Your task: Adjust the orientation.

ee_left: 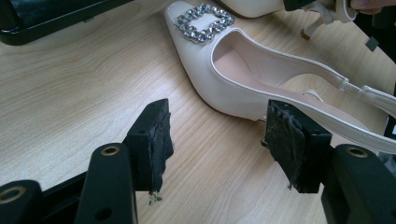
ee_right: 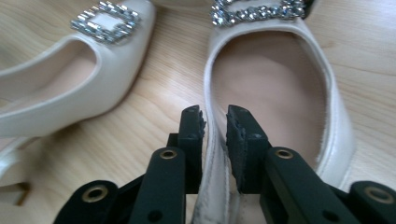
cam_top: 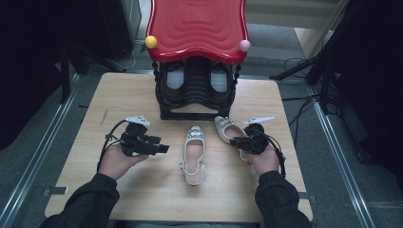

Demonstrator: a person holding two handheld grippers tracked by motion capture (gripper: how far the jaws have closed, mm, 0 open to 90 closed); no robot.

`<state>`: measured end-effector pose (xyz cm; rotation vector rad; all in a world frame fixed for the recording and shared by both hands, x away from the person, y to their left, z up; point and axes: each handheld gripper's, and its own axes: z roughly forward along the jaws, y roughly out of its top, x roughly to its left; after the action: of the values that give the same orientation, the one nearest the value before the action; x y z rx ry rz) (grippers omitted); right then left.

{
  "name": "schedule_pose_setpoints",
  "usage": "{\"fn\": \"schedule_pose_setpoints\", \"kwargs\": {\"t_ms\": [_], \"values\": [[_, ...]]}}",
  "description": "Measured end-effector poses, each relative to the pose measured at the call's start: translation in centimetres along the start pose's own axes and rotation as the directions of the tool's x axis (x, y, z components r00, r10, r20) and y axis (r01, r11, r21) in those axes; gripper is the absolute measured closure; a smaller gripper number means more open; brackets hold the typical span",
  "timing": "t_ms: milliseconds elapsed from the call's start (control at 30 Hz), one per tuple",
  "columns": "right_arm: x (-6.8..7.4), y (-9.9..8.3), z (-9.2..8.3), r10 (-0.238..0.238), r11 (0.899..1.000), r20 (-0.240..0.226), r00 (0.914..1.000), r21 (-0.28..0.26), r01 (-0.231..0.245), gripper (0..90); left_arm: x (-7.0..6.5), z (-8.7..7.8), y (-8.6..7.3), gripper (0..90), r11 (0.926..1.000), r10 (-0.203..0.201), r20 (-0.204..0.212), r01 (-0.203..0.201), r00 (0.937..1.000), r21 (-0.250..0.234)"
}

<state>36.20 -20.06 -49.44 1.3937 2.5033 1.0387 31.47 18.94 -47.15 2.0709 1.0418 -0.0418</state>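
Note:
Two white slingback shoes with rhinestone buckles lie on the wooden table (cam_top: 119,99). One shoe (cam_top: 194,154) (ee_left: 219,79) (ee_right: 70,93) lies in the middle, toe pointing away from me. The other shoe (cam_top: 223,127) (ee_right: 271,88) lies to its right. My left gripper (cam_top: 161,148) (ee_left: 217,135) is open with nothing between its pads, aimed at the middle shoe's side from the left. My right gripper (cam_top: 236,141) (ee_right: 215,119) straddles the right shoe's side wall, jaws narrowly apart, with a thin gap at each pad.
A black shoe rack (cam_top: 195,95) with a red wavy top (cam_top: 197,28) stands at the table's back edge, with shoes (cam_top: 175,78) inside. A yellow ball (cam_top: 150,42) and a pink ball (cam_top: 244,45) sit at its top corners. Its base (ee_left: 46,18) lies just beyond the shoes.

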Motion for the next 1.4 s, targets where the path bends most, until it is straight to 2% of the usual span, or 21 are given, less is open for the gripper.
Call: {"fn": "schedule_pose_setpoints", "kwargs": {"t_ms": [67,233,367,600,800,933,1167,1400], "values": [[-0.1,0.1,0.1,0.008,1.000,0.003,1.0000,0.009,-0.008,80.9,0.0,0.0,0.0,41.1,1.0000,-0.001,0.004,0.001,1.0000,0.001],[0.0,0.3,0.2,-0.006,1.000,0.022,0.9997,0.016,0.006,87.0,-0.1,0.0,-0.1,41.1,1.0000,0.001,0.006,-0.001,1.0000,0.002],[-0.3,0.3,-0.1,0.005,1.000,0.008,1.0000,0.008,-0.005,87.9,0.0,-0.1,-0.1,41.1,1.0000,0.001,0.003,-0.001,1.0000,-0.002],[-0.1,0.6,-1.1,0.021,1.000,0.014,0.9997,-0.016,-0.020,88.8,0.1,-0.1,-0.1,41.1,1.0000,0.000,0.005,0.000,1.0000,-0.004],[0.8,0.8,-2.5,0.024,0.999,-0.008,0.9997,-0.034,-0.025,88.8,0.0,0.0,-0.1,41.1,1.0000,0.000,0.007,0.001,1.0000,-0.002],[1.6,0.8,-3.0,0.023,0.999,-0.027,0.9994,-0.026,-0.023,88.9,0.0,0.0,-0.1,41.1,1.0000,-0.001,0.006,0.001,1.0000,-0.002],[3.7,0.7,-2.2,-0.010,1.000,-0.024,0.9997,0.013,0.010,88.8,-0.1,0.0,-0.1,41.1,1.0000,0.000,0.010,0.000,0.9999,0.001],[5.4,0.6,-0.5,-0.045,0.997,-0.045,0.9980,0.059,0.047,88.8,-0.1,0.1,-0.1,41.1,1.0000,0.001,0.012,-0.001,0.9999,0.002]]}}
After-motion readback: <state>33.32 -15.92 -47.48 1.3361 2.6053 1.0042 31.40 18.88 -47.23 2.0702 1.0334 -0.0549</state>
